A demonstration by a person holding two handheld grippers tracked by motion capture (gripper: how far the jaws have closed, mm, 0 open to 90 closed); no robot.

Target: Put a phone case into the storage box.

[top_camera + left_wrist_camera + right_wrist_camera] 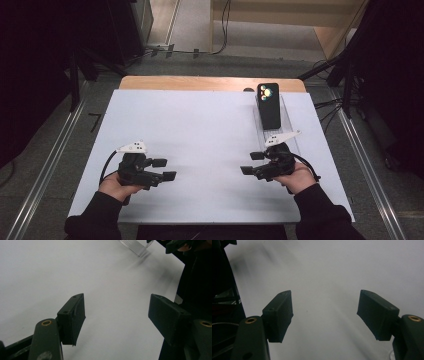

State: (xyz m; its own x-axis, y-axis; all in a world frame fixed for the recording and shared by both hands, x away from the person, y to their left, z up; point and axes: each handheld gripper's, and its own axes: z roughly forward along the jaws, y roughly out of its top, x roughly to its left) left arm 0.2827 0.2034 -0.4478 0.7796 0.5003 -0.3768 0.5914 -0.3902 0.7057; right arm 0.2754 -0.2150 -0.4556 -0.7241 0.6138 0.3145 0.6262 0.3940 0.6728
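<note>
Left gripper (pixel 166 169): jaws apart, nothing between them, low over the white board (pixel 200 130) near its front left, pointing inward. Right gripper (pixel 252 163): jaws likewise apart and empty, front right, pointing at the left one. Phone (pixel 268 105) lies back up on a clear tray (pixel 287 117) at the board's far right, just beyond the right gripper, apart from it.

Left gripper (pixel 166 169): held in the left hand (pixel 116 186), low at the near left, jaws apart, nothing between them, pointing inward. Right gripper (pixel 251 163): held in the right hand (pixel 300 178), near right, jaws likewise apart and empty, pointing inward. Dark sleeves on both forearms.
</note>
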